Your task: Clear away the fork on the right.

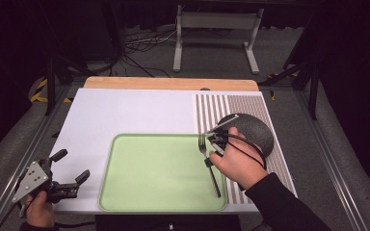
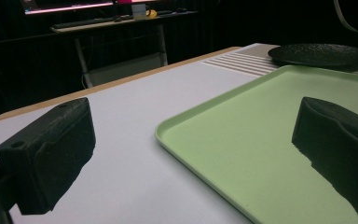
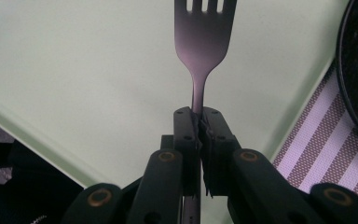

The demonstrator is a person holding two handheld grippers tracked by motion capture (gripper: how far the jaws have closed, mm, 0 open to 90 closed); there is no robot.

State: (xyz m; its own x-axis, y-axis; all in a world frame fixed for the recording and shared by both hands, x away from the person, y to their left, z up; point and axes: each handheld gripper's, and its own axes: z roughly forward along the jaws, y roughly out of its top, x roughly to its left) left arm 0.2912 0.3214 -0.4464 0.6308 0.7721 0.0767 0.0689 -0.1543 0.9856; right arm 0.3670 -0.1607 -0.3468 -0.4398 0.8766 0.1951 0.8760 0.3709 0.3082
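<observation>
A metal fork [image 1: 208, 161] lies along the right side of the light green tray [image 1: 149, 178], tines pointing to the far side. My right gripper [image 1: 209, 162] is shut on the fork's neck; in the right gripper view the jaws pinch the fork [image 3: 204, 42] just below its tines, over the tray [image 3: 74, 70]. My left gripper [image 1: 70, 168] rests at the table's front left corner, open, with nothing between its fingers. In the left gripper view its two pads [image 2: 46, 154] stand wide apart beside the tray [image 2: 242, 140].
A dark round plate [image 1: 250, 132] sits on a striped placemat [image 1: 221, 106] right of the tray, also the plate [image 2: 319, 54] in the left gripper view. A white board [image 1: 125, 110] covers the table. A metal stand [image 1: 217, 29] is on the floor beyond.
</observation>
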